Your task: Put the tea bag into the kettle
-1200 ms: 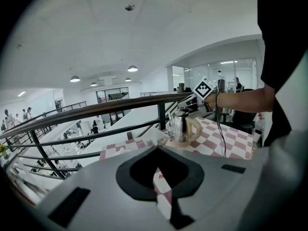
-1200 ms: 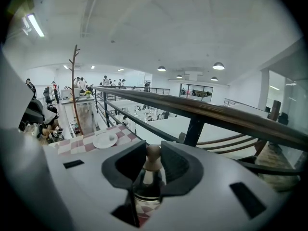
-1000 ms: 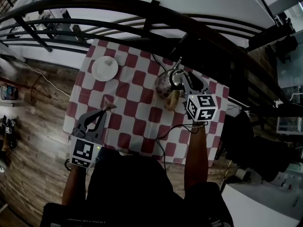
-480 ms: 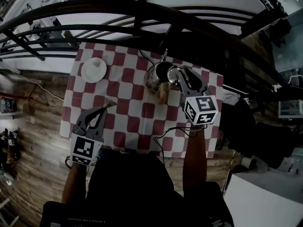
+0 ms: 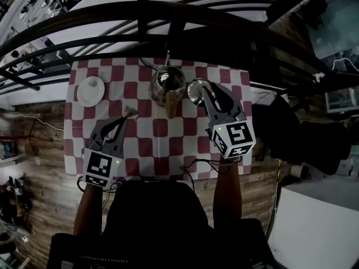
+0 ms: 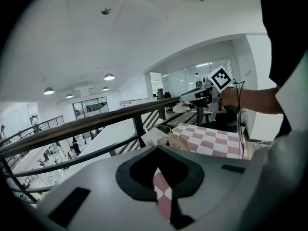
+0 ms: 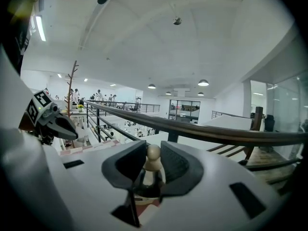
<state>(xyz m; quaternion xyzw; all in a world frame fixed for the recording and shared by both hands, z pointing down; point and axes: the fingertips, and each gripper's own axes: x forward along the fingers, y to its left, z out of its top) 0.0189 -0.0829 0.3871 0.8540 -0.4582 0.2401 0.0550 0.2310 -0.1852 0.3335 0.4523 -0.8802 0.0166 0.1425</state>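
Tea bag [image 5: 130, 112] is pinched at the very tip of my left tongs [image 5: 127, 118], jaws fully together on it. It sits over the checkered cloth [image 5: 160, 144], left of the kettle [image 5: 166, 84] and nearer to me, clear of the kettle body. Can't tell whether it touches the cloth.

My right tongs [image 5: 206, 92] are roughly half open and clamped on the cream knob [image 7: 153, 153] of the lid [image 5: 194, 91]. The lid is held just right of the kettle, off the mouth, so the mouth is uncovered. The lid's edge is close to the kettle wall; can't tell whether they touch.

Around:
- The kettle's wooden handle [image 5: 171, 108] sticks out toward me, between my two tongs, to the right of the tea bag.
- Spout [image 5: 167, 58] points away from me at the railing.
- Dark railing [image 5: 179, 15] runs along the table's far edge, right behind the kettle.
- White saucer [image 5: 91, 90] is at the far left of the cloth, left of the kettle, apart from both tongs.
- Black cable [image 5: 190, 167] trails over the near edge of the cloth between my arms.

Between the tea bag and the kettle mouth there is only bare cloth and the kettle's left wall. The handle and the lid are both off to the right of that line.
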